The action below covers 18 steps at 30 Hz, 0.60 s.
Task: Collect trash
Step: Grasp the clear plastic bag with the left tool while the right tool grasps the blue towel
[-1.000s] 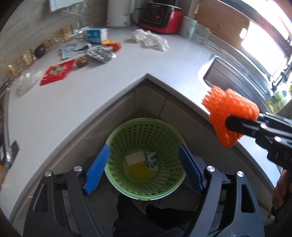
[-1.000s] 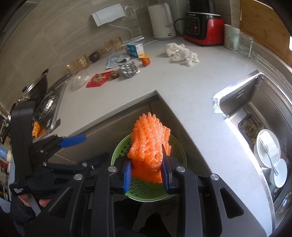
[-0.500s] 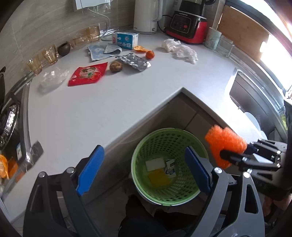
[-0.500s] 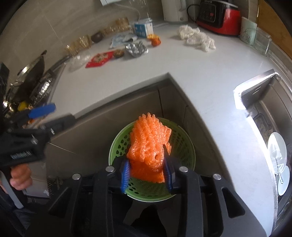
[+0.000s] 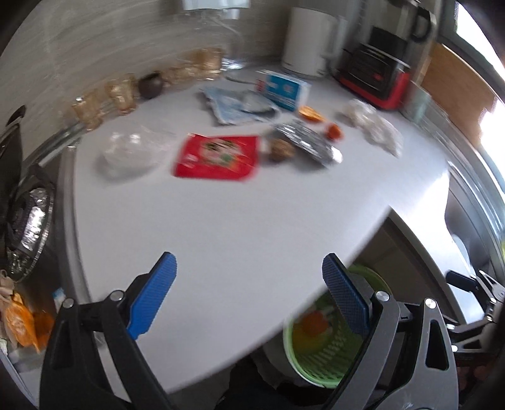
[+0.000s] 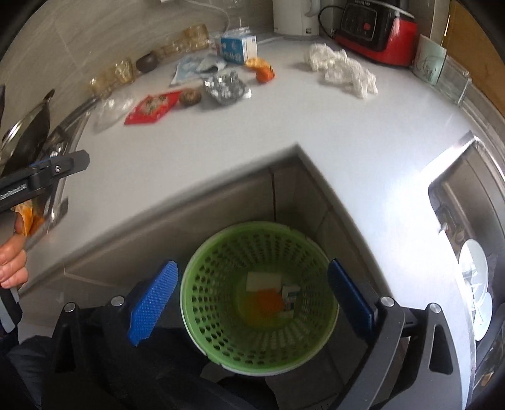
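A green perforated basket [image 6: 202, 252] stands on the floor in the counter's inner corner. An orange foam net [image 6: 268, 301] lies at its bottom among white scraps. Above it my right gripper [image 6: 252, 263] has its jaws opening, with nothing between the pads. My left gripper [image 5: 248, 257] hangs over the white counter [image 5: 240, 220], jaws opening and empty. Farther along the counter lie a red wrapper [image 5: 217, 156], crumpled foil [image 5: 307, 142], a clear bag [image 5: 132, 151], a blue-white carton [image 5: 284, 90], orange peel [image 5: 311, 113] and white crumpled plastic [image 5: 375, 126].
A white kettle [image 6: 295, 14] and a red appliance [image 6: 378, 28] stand at the back wall. Glass cups [image 5: 120, 91] line the left wall. A stove with a pan [image 6: 28, 138] is at the left, a sink with dishes [image 6: 470, 265] at the right.
My right gripper opened and the orange foam net dropped into the basket. My left gripper swung from above the basket to over the counter, toward the litter.
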{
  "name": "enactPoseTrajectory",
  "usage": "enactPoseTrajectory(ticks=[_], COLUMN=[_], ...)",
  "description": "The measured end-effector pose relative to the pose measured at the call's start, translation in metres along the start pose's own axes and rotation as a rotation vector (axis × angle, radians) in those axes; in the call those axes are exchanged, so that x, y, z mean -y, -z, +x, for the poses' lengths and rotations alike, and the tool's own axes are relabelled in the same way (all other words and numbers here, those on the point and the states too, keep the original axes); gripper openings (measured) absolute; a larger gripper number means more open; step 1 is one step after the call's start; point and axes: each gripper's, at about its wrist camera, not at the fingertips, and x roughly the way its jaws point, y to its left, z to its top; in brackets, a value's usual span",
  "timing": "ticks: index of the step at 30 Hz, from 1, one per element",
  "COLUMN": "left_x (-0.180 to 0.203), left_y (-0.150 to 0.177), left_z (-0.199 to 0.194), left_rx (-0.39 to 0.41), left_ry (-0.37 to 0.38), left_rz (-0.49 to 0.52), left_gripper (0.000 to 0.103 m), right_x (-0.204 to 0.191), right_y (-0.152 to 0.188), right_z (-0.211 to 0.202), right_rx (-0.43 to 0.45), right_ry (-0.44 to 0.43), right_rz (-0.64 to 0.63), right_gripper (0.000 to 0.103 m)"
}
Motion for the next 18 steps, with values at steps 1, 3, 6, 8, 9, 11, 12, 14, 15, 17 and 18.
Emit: enactPoseTrajectory(ticks=[1, 3, 6, 8, 9, 11, 12, 14, 15, 17, 18], left_x=[-0.011, -0.031, -0.06, -0.076, -0.085, -0.098, -0.105, -0.116, -0.119, -0.128, -0.132], left_y=[-0.007, -0.019, -0.038, -0.05, -0.059, -0.07, -0.077, -0.089, -0.094, -0.104, -0.108], left_z=[0.002, 0.005, 0.012, 0.018, 0.023, 0.031, 0.037, 0.049, 0.055, 0.067, 0.072], left_rx=[0.005, 0.016, 0.032, 0.037, 0.038, 0.039, 0.04, 0.038, 0.035, 0.025, 0.021], left_ry=[-0.012, -0.034, -0.07, -0.085, -0.093, -0.099, -0.103, -0.109, -0.108, -0.104, -0.103], left_rz=[-0.015, -0.044, -0.093, -0.122, -0.14, -0.158, -0.167, -0.176, -0.181, -0.194, -0.202], left_gripper=[0.089, 0.089, 0.089, 0.089, 0.089, 0.089, 0.089, 0.089, 0.089, 0.089, 0.089], right_x=[-0.004, -0.012, -0.03, -0.042, -0.049, -0.062, -0.068, -0.079, -0.085, -0.097, -0.101], right_y=[-0.007, -0.02, -0.045, -0.061, -0.069, -0.085, -0.092, -0.107, -0.114, -0.131, -0.137], right_z=[0.0, 0.0, 0.004, 0.009, 0.012, 0.017, 0.02, 0.027, 0.031, 0.04, 0.043], right_rx=[0.011, 0.028, 0.053, 0.063, 0.068, 0.076, 0.078, 0.08, 0.08, 0.081, 0.083], right_ry=[0.001, 0.0, 0.002, -0.002, -0.004, -0.014, -0.02, -0.025, -0.028, -0.03, -0.029], right_rz=[0.0, -0.005, -0.029, -0.045, -0.051, -0.062, -0.068, -0.08, -0.087, -0.104, -0.11], right_gripper=[0.096, 0.098, 0.1, 0.1, 0.1, 0.1, 0.1, 0.1, 0.1, 0.1, 0.1])
